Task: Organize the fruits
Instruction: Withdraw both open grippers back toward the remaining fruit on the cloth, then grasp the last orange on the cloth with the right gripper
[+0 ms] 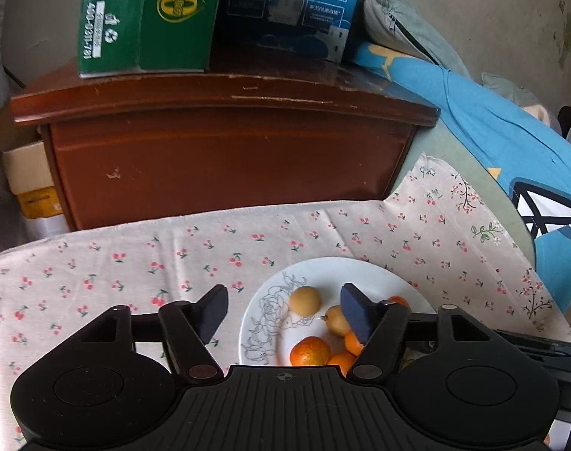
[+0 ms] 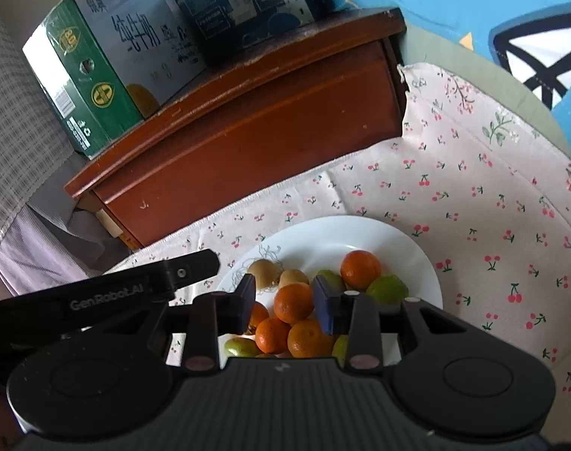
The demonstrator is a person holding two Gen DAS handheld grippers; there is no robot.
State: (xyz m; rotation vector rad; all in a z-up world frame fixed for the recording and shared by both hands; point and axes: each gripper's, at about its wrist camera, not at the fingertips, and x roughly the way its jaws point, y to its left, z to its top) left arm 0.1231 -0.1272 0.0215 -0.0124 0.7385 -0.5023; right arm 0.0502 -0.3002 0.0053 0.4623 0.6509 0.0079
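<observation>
A white plate (image 2: 405,248) of small fruit sits on a bench covered with a cherry-print cloth (image 2: 473,203). Both wrist views look down on it.

In the right wrist view, the right hand-held gripper (image 2: 285,300) hovers at the plate's near edge, its jaws narrowly parted. An orange (image 2: 293,300) lies between the pads, and I cannot tell whether they press on it. More oranges sit at about 6 o'clock from it, green fruit (image 2: 388,287) at 3 o'clock, brown fruit (image 2: 264,272) at 11 o'clock. This is the nearer gripper, and the fruit is round, so no long axis matters.

In the left wrist view, the left hand-held gripper (image 1: 285,310) has its jaws about half open and holds nothing. A brown fruit (image 1: 305,300) lies between them, untouched, with an orange (image 1: 309,351) at 6 o'clock.

Behind, a wooden cabinet (image 2: 247,124) carries a green carton (image 2: 97,75) printed with "纯牛奶" and a barcode, and a blue carton (image 1: 296,3) reading "35%". The left tool's arm (image 2: 108,293), seen from the right wrist, reads "GenRobot.AI".
</observation>
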